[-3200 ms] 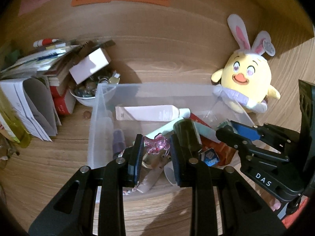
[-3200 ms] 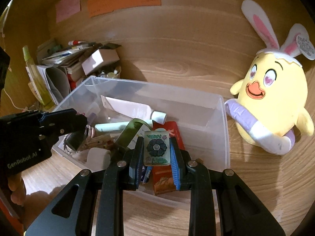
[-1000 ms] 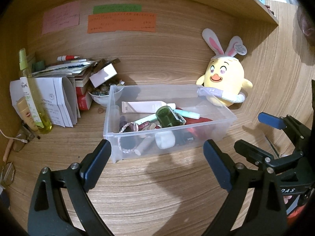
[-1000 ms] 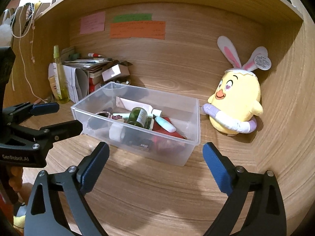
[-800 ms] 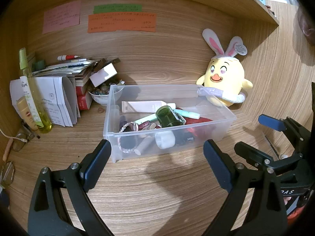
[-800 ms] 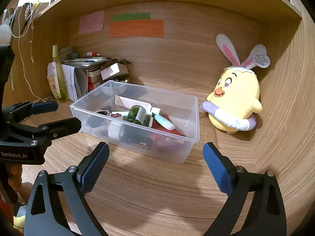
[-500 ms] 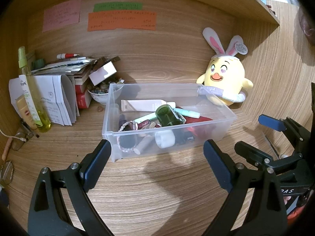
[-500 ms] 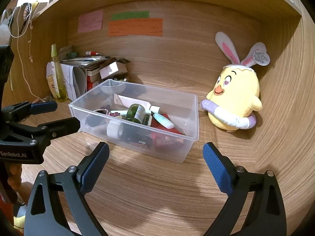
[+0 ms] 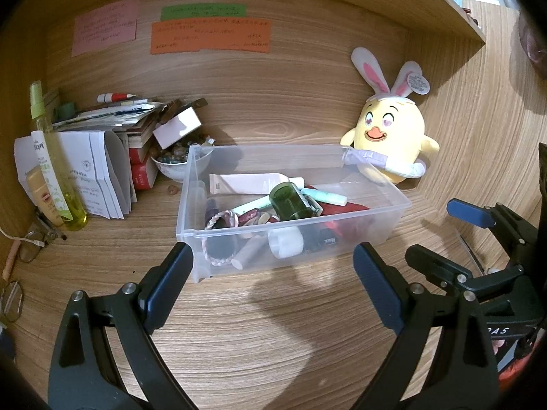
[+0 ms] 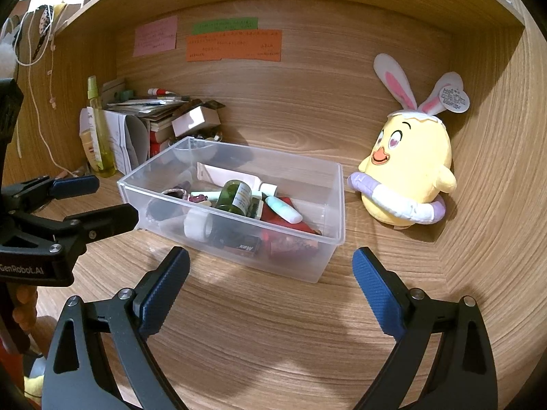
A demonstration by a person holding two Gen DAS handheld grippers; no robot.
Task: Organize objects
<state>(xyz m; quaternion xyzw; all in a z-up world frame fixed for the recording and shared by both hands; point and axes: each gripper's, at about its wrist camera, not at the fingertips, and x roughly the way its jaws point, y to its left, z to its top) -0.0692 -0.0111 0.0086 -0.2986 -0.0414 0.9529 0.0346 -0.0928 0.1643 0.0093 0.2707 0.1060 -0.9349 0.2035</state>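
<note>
From the left wrist view, the left gripper stood wide open and held nothing, back from the front wall of the bin on the desk. The small things lay inside the bin: a tube along the back, a green bottle in the middle, a bracelet at the left end. The sorting looked almost finished, as no loose item showed on the desk in front. A bowl touched the bin's back left corner, beside books and a spray bottle; the plush leaned at the back right corner.

From the right wrist view, the right gripper was likewise spread wide and empty, near the bin's front right corner. The left gripper hung open at the bin's left end. The plush sat just beside the right wall. Nothing blocked either approach; only the left clutter seemed left to tidy.
</note>
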